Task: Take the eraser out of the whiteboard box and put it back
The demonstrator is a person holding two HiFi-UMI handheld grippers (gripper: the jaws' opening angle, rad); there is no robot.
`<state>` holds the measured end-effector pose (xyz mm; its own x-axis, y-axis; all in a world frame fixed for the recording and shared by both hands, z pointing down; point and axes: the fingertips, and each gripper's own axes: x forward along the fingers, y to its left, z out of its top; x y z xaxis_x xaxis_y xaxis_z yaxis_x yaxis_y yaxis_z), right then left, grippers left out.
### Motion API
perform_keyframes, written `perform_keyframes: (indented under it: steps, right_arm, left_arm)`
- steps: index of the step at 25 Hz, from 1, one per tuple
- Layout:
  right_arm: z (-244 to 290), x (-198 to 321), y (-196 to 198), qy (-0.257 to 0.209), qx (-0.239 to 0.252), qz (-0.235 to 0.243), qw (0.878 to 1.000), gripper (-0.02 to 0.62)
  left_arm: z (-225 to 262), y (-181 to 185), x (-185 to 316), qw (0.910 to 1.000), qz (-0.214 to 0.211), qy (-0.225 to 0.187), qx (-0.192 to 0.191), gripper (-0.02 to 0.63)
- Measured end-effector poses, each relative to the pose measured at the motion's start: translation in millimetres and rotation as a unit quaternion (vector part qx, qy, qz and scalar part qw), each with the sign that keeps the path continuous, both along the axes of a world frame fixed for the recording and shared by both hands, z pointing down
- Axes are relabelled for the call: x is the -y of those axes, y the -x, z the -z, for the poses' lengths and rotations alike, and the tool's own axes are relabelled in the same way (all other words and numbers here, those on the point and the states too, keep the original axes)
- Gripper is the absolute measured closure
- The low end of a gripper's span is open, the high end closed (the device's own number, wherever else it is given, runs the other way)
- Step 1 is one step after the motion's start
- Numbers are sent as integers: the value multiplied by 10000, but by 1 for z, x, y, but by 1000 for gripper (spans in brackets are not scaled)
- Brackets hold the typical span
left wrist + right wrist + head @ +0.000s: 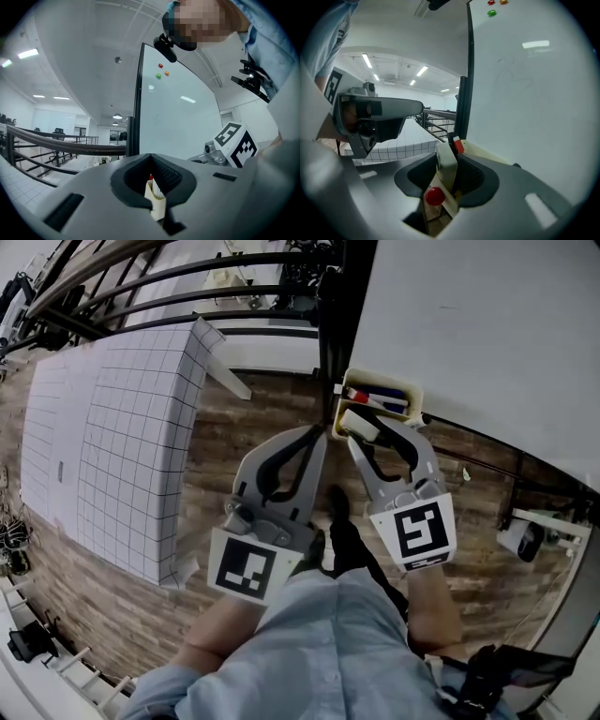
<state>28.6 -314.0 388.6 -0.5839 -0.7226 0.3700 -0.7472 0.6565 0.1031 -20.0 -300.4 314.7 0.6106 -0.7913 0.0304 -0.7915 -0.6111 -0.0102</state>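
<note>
The white eraser [359, 425] sits between the fingers of my right gripper [370, 427] at the near edge of the cream whiteboard box [380, 378], which hangs on the whiteboard [487, 324]. Seen from the right gripper view, the eraser [446, 161] stands upright with both pads of that gripper [447, 155] against it, and the box rim [487, 151] is just beyond. Red and blue markers [375, 399] lie inside the box. My left gripper [317, 432] is beside the box's left side, its tips together and holding nothing. The left gripper view shows the box [157, 199] through the hollow behind those tips [151, 157].
A white gridded table [131, 427] stands to the left over the wooden floor [253, 418]. Dark railings [169, 277] run along the back. The board's black post [330, 324] rises just left of the box. A small red round object [435, 196] shows under the right jaws.
</note>
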Motion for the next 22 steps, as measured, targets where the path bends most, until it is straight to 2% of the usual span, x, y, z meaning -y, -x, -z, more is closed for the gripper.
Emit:
perform_keyframes:
  steps: [6, 15, 17, 22]
  right_arm:
    - [-4, 0, 2, -9, -186, 98, 9998, 454]
    - [6, -6, 2, -77, -95, -60, 9999, 440]
    - [12, -10, 2, -118, 6, -42, 9999, 440]
    - [42, -27, 1, -190, 623, -18, 9979, 440]
  left_arm:
    - [-4, 0, 4, 10000, 22, 38, 17, 607]
    - [6, 2, -7, 10000, -4, -55, 13, 607]
    - [10, 3, -11, 9999, -1, -108, 4, 607]
    - [25, 3, -28, 9996, -46, -268, -5, 607]
